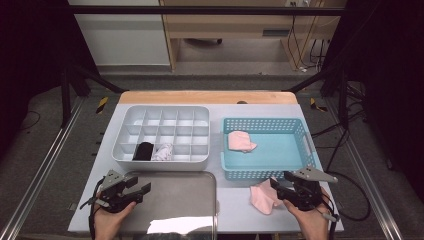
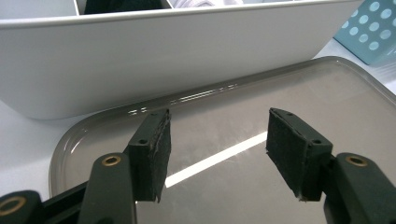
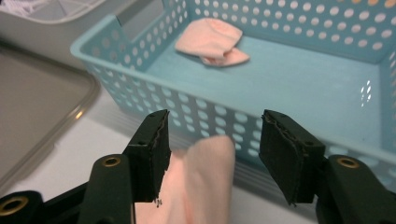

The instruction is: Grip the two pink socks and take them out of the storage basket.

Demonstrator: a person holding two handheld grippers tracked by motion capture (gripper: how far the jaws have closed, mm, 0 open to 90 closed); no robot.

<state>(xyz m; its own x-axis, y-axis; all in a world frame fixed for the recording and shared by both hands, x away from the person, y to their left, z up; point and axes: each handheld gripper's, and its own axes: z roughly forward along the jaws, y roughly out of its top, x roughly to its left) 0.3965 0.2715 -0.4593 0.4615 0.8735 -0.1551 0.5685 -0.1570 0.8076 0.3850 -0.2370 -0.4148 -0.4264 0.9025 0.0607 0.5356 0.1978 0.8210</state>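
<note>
Pink sock by the blue basket

The right gripper [image 3: 212,156] jaws are spread around the pink sock [image 3: 196,182]; the left gripper [image 2: 217,154] jaws are spread over the tray [image 2: 289,93].

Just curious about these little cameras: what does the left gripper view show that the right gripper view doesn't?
Left gripper view alone: the white divider box's tall side wall, close up, and the left tool open over the tray. Right gripper view alone: the blue basket's inside with a pink sock, and a second pink sock between the right tool's open jaws. Both: the grey tray.
</note>
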